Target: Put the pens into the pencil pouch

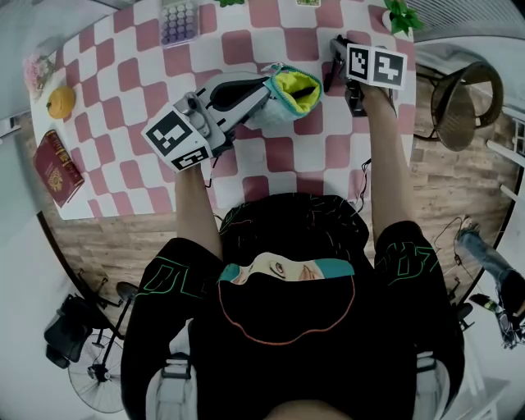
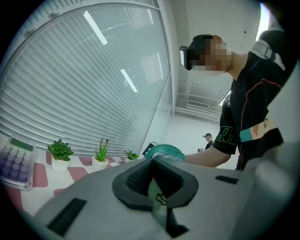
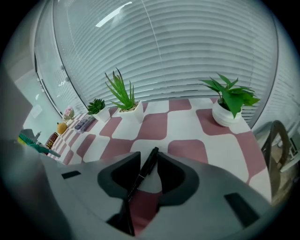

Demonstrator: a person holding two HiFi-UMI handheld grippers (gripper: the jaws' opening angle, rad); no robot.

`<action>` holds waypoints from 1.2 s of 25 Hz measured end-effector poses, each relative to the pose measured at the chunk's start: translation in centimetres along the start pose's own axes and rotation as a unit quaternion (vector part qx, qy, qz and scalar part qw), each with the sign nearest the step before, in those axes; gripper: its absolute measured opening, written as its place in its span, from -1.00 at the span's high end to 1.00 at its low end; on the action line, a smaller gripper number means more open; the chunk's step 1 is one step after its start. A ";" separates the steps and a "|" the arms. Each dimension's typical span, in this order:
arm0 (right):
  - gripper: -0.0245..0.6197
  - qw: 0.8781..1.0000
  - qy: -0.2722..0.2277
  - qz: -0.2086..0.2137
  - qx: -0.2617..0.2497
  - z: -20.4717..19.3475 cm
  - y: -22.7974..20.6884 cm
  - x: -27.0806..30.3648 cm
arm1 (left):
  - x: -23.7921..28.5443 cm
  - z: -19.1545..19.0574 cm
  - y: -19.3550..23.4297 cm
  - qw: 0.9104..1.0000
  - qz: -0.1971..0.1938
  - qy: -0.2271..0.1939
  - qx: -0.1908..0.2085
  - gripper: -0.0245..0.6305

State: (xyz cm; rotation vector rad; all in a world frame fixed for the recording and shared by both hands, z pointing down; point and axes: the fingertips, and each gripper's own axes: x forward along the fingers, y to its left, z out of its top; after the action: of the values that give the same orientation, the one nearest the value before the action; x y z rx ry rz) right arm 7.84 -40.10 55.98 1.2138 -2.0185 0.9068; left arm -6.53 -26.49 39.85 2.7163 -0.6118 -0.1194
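The pencil pouch [image 1: 289, 92], teal with a yellow lining, lies on the pink-and-white checked table [image 1: 279, 156] with its mouth gaping to the right. My left gripper [image 1: 261, 94] is shut on the pouch's left edge; in the left gripper view green fabric [image 2: 157, 197] is pinched between the closed jaws, and the teal rim [image 2: 164, 151] rises beyond them. My right gripper [image 1: 338, 57] is to the right of the pouch, tilted down at the table. It [image 3: 149, 161] is open, and a black pen [image 3: 143, 176] lies lengthwise in the gap with neither pad pressing on it.
A calculator [image 1: 179, 20] sits at the table's far side. A yellow fruit [image 1: 61, 101], pink flowers [image 1: 37, 70] and a red book [image 1: 57, 166] are at the left. Small potted plants [image 3: 229, 101] [image 3: 123, 96] line the far edge by the blinds. A chair [image 1: 463, 102] stands right of the table.
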 end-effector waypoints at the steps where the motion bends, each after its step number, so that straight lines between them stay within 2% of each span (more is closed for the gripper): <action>1: 0.55 1.000 0.003 -0.004 -0.004 -0.1 0.0 0.1 | 0.0 0.0 -0.1 1.000 -0.001 0.000 0.000 0.93; 7: 0.57 0.999 0.024 -0.027 -0.037 -0.4 0.0 0.3 | -0.2 -0.2 -0.1 1.000 -0.006 0.000 -0.002 0.92; 15: 0.70 1.000 0.012 -0.017 -0.002 -0.5 -0.2 0.0 | 0.0 -0.2 -0.5 1.000 -0.007 0.004 0.002 0.93; 22: 0.72 0.999 -0.043 0.007 0.008 0.2 0.9 -2.6 | 0.0 0.0 -1.8 1.000 0.001 0.017 0.018 0.93; 30: 0.72 0.995 -0.096 0.023 0.020 0.9 1.5 -6.9 | -0.3 1.1 -3.8 0.999 0.006 0.005 0.036 0.93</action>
State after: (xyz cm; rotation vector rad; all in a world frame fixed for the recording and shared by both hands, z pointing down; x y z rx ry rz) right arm 9.05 -36.92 49.74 1.3263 -2.1963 0.8845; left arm -5.45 -23.51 37.44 2.7800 -0.6402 -0.0814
